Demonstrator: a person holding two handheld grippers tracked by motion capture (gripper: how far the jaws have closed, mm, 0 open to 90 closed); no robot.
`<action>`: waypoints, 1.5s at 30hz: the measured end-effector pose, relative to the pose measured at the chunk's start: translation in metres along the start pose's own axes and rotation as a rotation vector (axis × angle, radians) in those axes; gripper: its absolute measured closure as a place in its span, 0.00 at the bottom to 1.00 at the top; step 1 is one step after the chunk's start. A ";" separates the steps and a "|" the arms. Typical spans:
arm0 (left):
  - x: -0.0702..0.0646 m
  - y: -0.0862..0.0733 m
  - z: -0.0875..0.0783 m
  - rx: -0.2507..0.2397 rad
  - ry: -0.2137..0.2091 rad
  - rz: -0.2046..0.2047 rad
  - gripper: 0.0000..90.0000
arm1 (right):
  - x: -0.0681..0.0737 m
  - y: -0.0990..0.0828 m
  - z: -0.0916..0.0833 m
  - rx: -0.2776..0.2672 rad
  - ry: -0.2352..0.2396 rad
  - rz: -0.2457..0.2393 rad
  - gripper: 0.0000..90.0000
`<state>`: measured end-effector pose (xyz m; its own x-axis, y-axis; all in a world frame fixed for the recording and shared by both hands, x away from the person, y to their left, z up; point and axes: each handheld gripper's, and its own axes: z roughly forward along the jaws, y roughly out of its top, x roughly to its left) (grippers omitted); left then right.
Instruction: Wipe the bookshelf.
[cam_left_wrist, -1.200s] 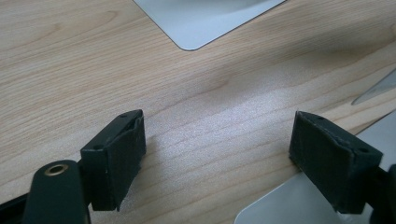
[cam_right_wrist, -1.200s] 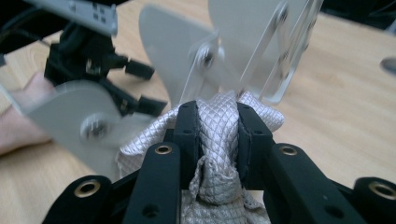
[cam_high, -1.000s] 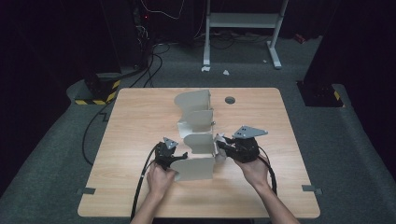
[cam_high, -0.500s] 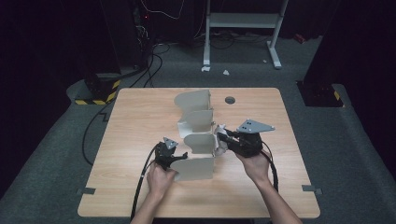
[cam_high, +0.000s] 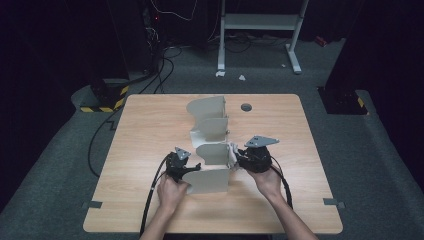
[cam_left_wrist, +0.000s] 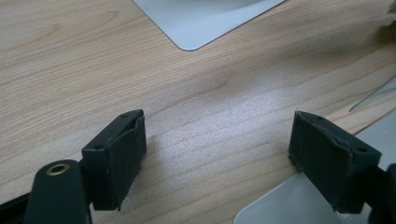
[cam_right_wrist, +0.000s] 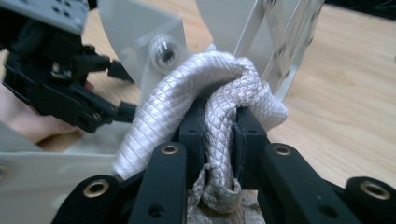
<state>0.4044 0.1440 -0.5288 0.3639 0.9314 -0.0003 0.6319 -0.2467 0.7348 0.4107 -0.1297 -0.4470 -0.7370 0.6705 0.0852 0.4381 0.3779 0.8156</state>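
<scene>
Seen from above, a wooden desk (cam_high: 150, 130) fills the middle of the frame, with a dark floor around it. A grey metal rack (cam_high: 210, 145) of curved plates runs from the centre of the desk down toward the lower middle. Two forearms enter from the bottom edge.

At lower left of centre, the left hand-held gripper (cam_high: 186, 167) lies low against the left end of the nearest plate, the hand wrapped around its body from below. Its own camera shows what the high view cannot: the two black pads (cam_left_wrist: 119, 163) stand wide apart, released, with bare wood grain between them. The right pad rests at the corner of a grey plate in the lower right of that frame.

Right of centre in the high view, the right hand-held gripper (cam_high: 239, 159) points left at the rack's right side, a grey three-cornered plate on top, the wrist angled inward. Its own camera shows a thick white braided rope (cam_right_wrist: 205, 107), looped and doubled over, in the middle of the frame just in front of the rack. The jaws have just been closing and are clenched on one strand of it. The rope's weave is a glossy diamond pattern, frayed at the bottom edge.
</scene>
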 end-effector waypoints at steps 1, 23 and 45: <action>0.000 0.000 0.000 0.000 -0.001 0.000 0.21 | 0.000 -0.001 0.002 0.001 0.002 0.000 0.87; 0.000 0.000 0.000 -0.002 -0.002 0.001 0.22 | -0.016 -0.031 0.054 0.172 0.013 0.067 0.87; 0.000 0.000 0.000 -0.004 -0.005 0.004 0.23 | -0.012 0.030 -0.009 -0.046 -0.001 0.008 0.88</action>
<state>0.4038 0.1440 -0.5289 0.3695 0.9292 -0.0007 0.6279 -0.2491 0.7373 0.4279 -0.1318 -0.4181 -0.7330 0.6741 0.0910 0.4198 0.3430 0.8403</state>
